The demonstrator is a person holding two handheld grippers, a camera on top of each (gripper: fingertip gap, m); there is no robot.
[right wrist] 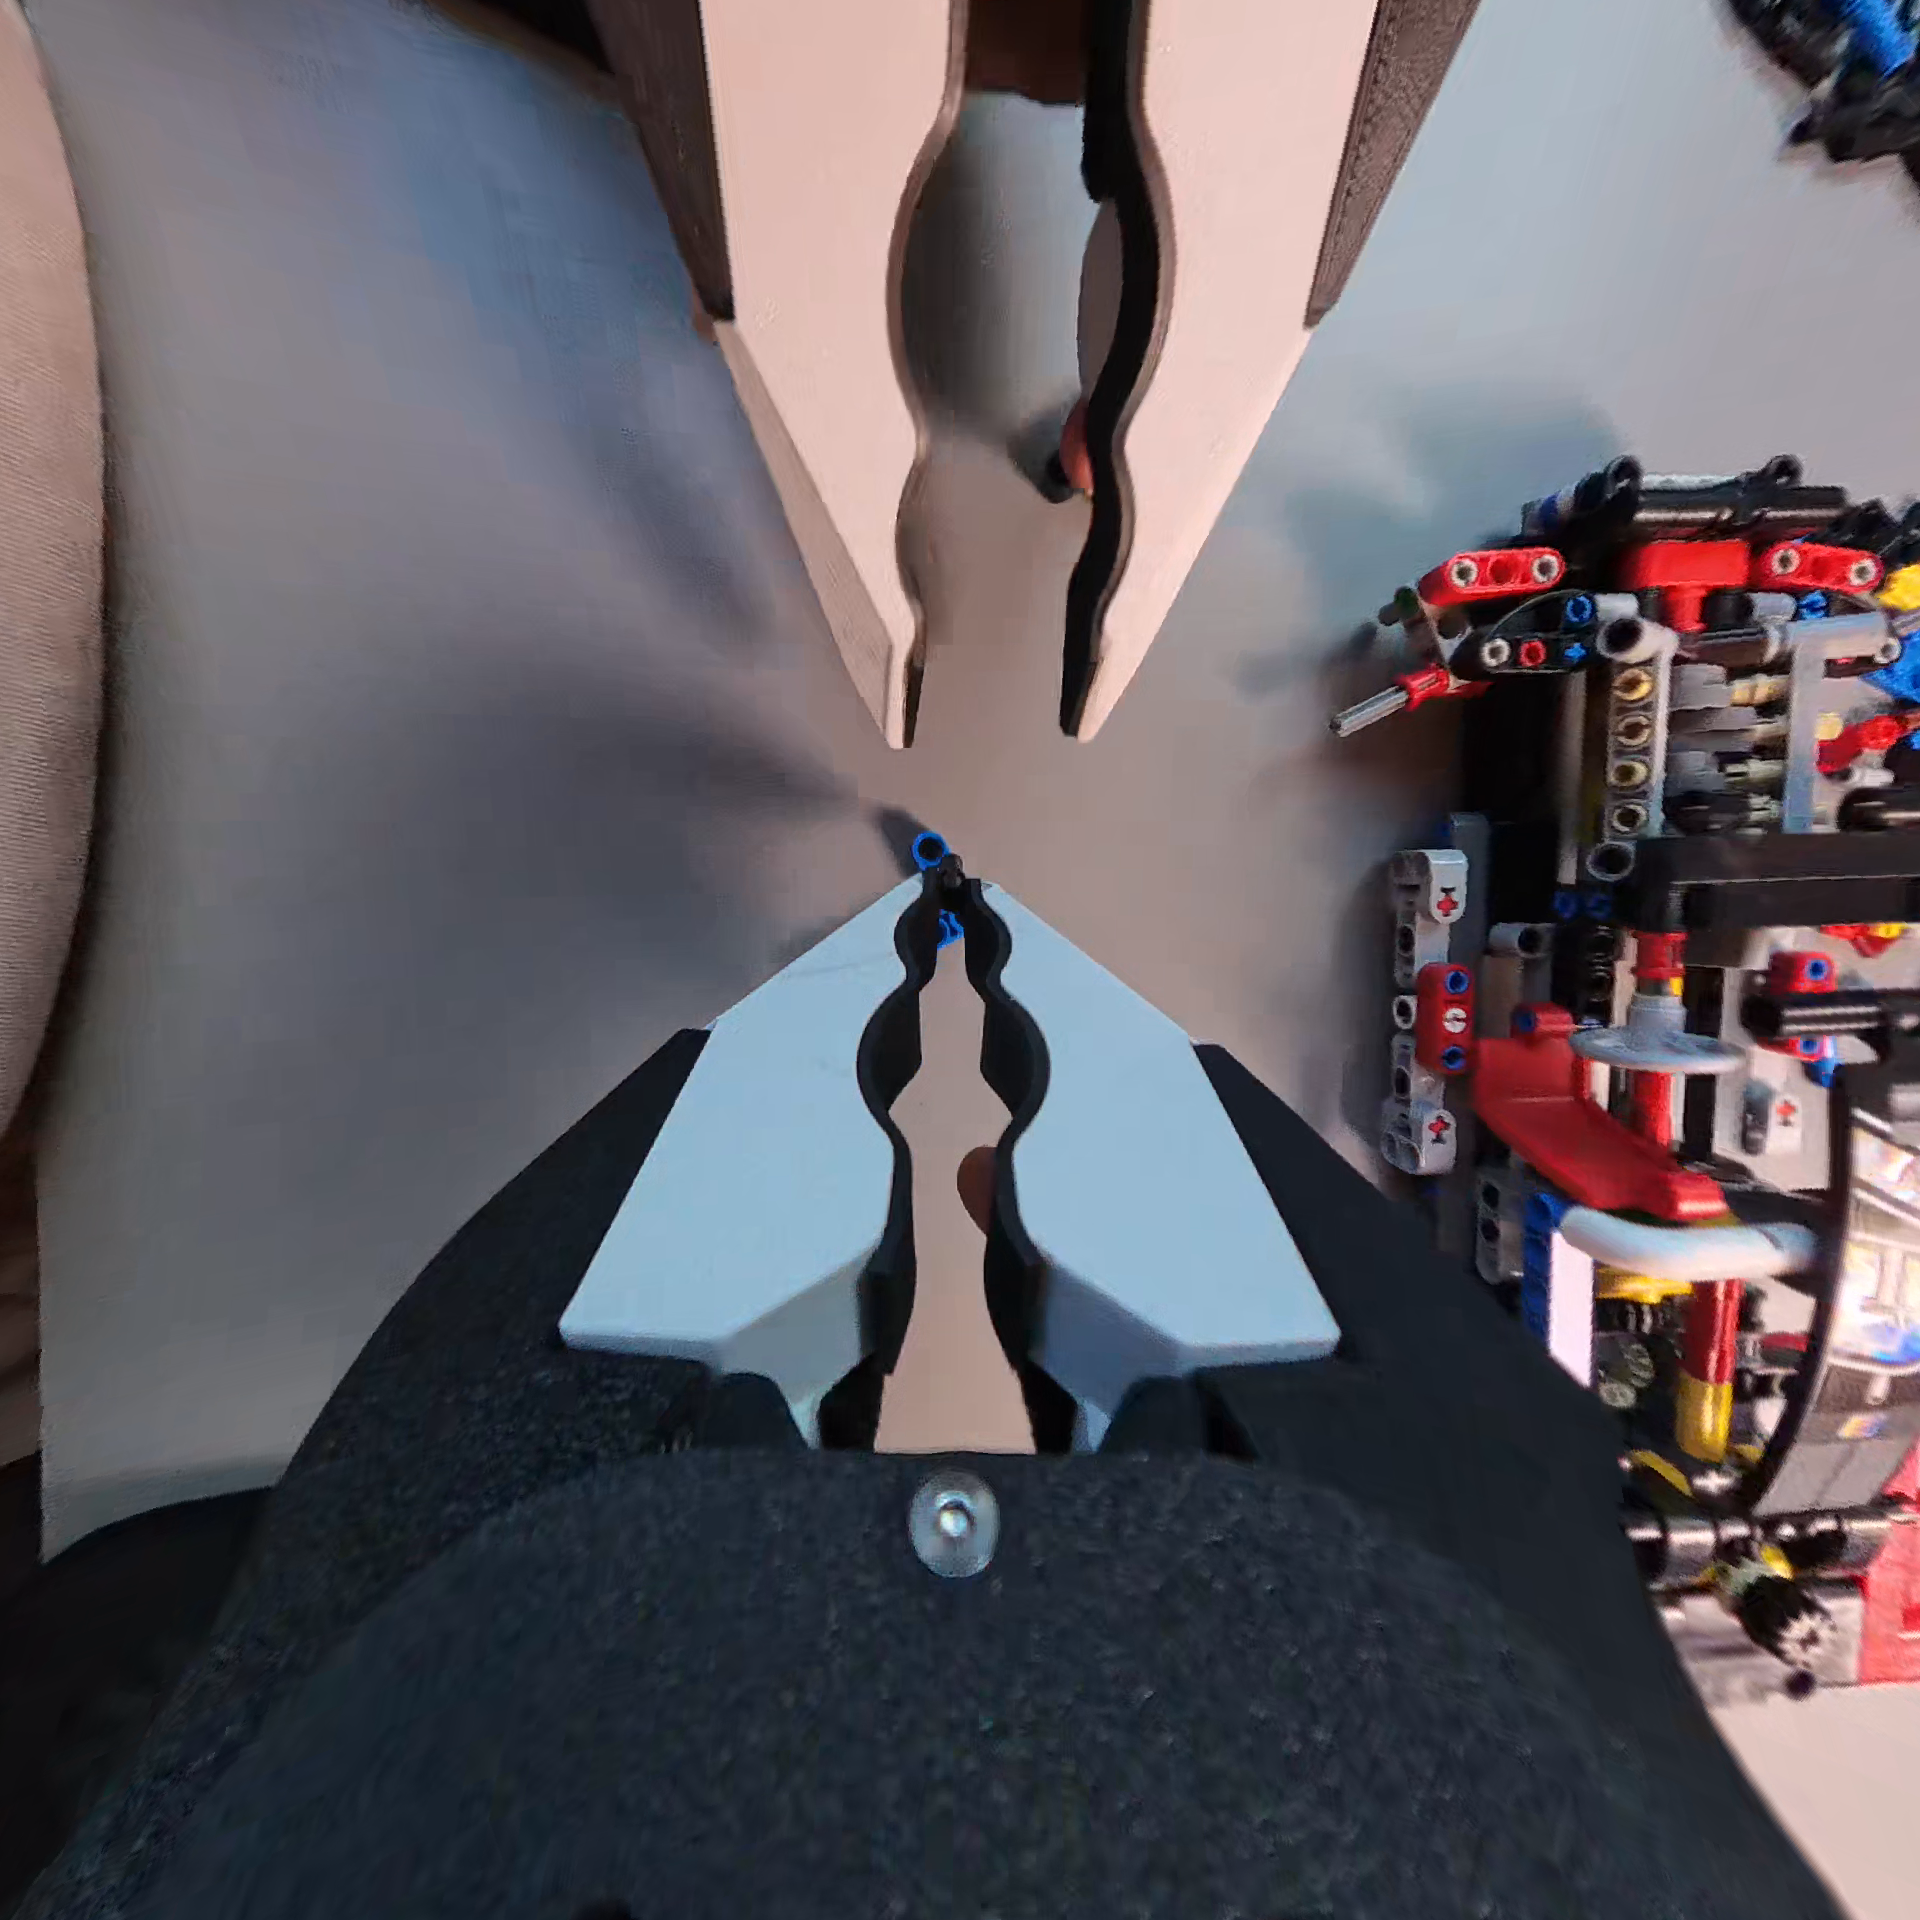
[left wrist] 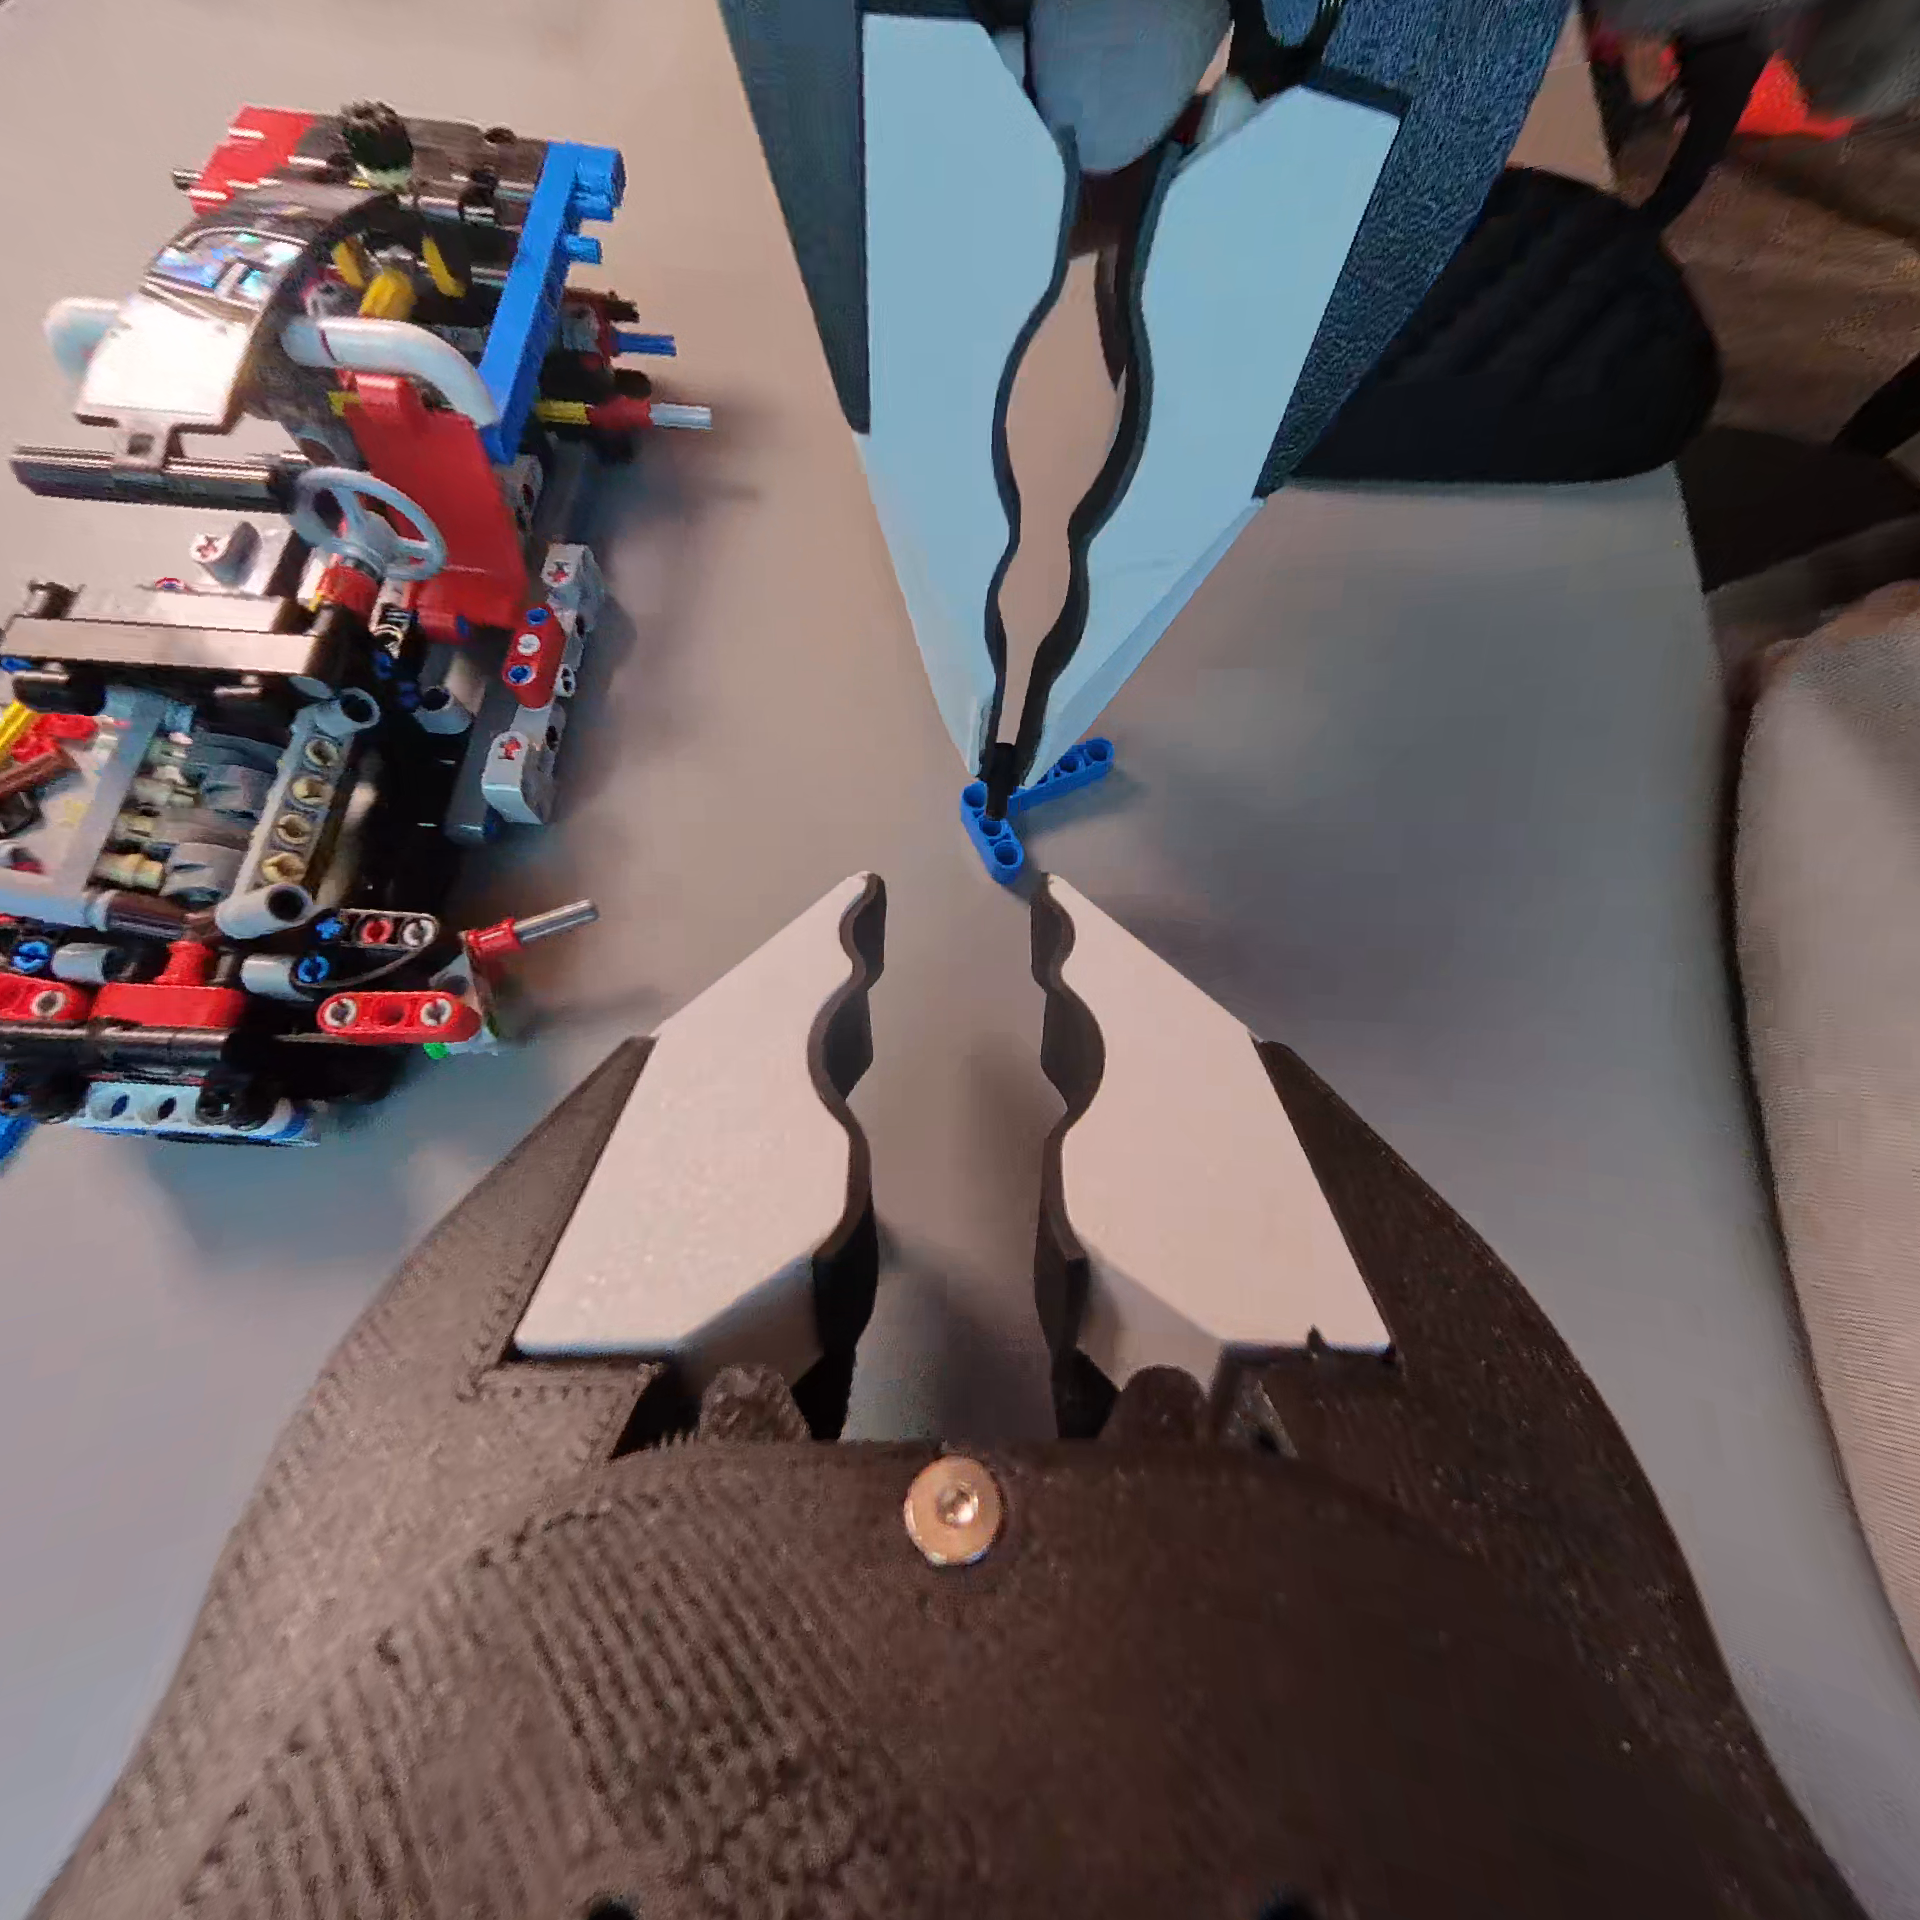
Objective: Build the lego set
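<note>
A blue angled lego beam [left wrist: 995,834] lies on the grey table [left wrist: 1351,831]. My right gripper [left wrist: 1004,756] comes down from the top of the left wrist view and is shut on a small black pin [left wrist: 1001,781] that touches the beam's corner. In the right wrist view the right gripper [right wrist: 951,889] holds the pin [right wrist: 952,871] over the beam [right wrist: 927,850], which is mostly hidden. My left gripper [left wrist: 958,896] is open and empty, just short of the beam; it also shows in the right wrist view [right wrist: 987,732]. The part-built lego vehicle [left wrist: 312,623] stands beside them [right wrist: 1662,1039].
A pile of loose lego pieces [right wrist: 1849,73] lies at the far corner of the table. A beige cushion [left wrist: 1829,1039] runs along the table's edge. A dark seat [left wrist: 1507,343] stands beyond the table. Left and right tips are no more than a few centimetres apart.
</note>
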